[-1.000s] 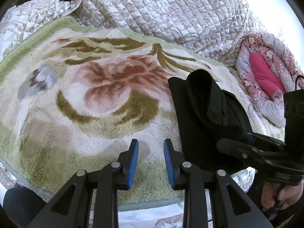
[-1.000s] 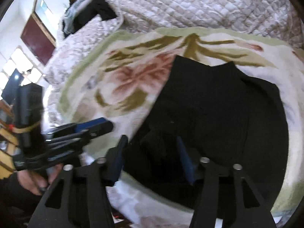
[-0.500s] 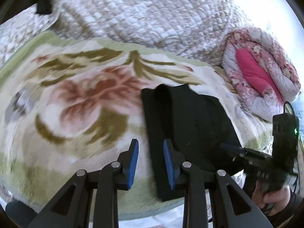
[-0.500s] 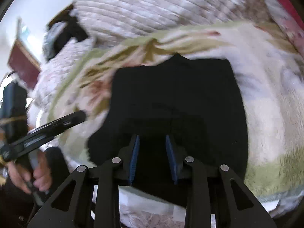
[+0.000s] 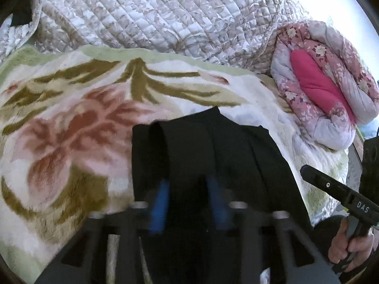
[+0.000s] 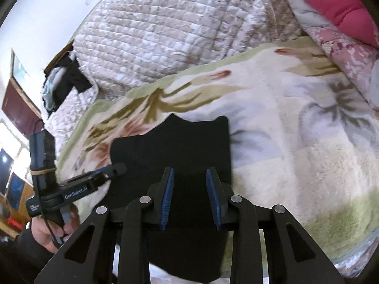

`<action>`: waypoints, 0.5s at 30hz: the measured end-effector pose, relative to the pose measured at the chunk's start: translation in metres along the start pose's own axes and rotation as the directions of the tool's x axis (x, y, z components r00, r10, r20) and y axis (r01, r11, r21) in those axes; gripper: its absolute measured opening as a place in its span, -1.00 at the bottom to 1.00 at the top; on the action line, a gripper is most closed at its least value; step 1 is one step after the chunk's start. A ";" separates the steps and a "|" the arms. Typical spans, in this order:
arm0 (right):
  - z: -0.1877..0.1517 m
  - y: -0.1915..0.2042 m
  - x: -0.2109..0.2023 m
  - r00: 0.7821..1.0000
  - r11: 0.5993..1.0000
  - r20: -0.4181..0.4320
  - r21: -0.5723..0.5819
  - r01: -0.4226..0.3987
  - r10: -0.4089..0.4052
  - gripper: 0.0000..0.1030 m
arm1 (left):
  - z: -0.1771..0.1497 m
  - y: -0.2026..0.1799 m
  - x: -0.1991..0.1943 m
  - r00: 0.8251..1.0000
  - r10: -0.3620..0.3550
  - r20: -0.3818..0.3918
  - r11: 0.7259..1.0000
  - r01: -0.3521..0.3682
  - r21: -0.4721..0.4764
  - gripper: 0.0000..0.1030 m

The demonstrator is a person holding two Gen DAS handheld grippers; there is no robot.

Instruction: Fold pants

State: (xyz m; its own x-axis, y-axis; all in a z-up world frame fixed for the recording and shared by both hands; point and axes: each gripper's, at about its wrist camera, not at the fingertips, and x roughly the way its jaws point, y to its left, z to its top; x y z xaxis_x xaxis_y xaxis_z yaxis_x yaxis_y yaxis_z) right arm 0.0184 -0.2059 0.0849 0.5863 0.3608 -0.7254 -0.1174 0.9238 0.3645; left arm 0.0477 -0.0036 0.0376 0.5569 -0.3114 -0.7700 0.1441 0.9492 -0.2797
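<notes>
A: Where are the pants seen?

B: Laid folded, black, on the floral blanket, near edge of bed. A raised fold is seen at the left side in left wrist view.

A: Grippers?

B: Left gripper is held over the fabric, jaws apart, blurred. Right gripper also spread, nothing clamped. Quilt is seen at far side, pink bedding far right.
</notes>
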 end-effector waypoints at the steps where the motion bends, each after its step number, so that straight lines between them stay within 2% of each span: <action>1: 0.002 -0.002 0.002 1.000 1.000 -0.001 -0.001 0.013 -0.013 -0.42 | 0.000 -0.001 -0.001 1.000 0.017 0.013 1.000 -0.017 0.011 -0.66; 2: 0.003 -0.003 0.002 1.000 1.000 0.001 -0.002 0.018 -0.018 -0.42 | 0.000 -0.002 -0.002 0.999 0.031 0.025 0.999 -0.031 0.023 -0.70; 3: 0.006 -0.006 0.002 1.000 1.000 0.004 -0.001 0.025 -0.025 -0.42 | -0.001 -0.002 -0.004 0.999 0.033 0.032 0.999 -0.034 0.031 -0.90; 6: 0.017 -0.009 0.007 0.999 0.999 0.021 -0.011 0.031 -0.031 -0.42 | -0.003 0.002 -0.008 0.998 0.035 0.043 0.999 -0.037 0.040 -0.90; 9: 0.029 -0.003 0.020 0.999 0.998 0.029 -0.059 0.035 -0.033 -0.42 | -0.005 0.011 -0.006 0.999 0.018 0.040 1.000 -0.018 0.006 -0.90; 11: 0.033 -0.003 0.040 0.999 0.994 -0.003 -0.098 0.051 -0.051 -0.42 | -0.004 0.012 -0.004 0.999 0.012 0.038 1.000 -0.012 0.003 -0.89; 13: 0.034 -0.015 0.071 0.987 0.987 -0.093 -0.105 0.119 -0.129 -0.43 | -0.003 0.010 -0.002 0.999 0.013 0.037 1.000 -0.014 0.009 -0.88; 15: 0.038 -0.023 0.072 0.989 0.989 -0.080 -0.080 0.121 -0.127 -0.43 | -0.002 0.011 0.001 0.999 0.006 0.032 1.000 -0.006 0.013 -0.86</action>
State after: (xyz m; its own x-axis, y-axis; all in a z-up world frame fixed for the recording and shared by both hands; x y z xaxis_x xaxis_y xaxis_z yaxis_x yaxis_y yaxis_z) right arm 0.0932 -0.2057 0.0468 0.5307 0.2496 -0.8100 -0.1092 0.9678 0.2267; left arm 0.0476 0.0069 0.0326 0.5836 -0.3045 -0.7528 0.1513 0.9516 -0.2675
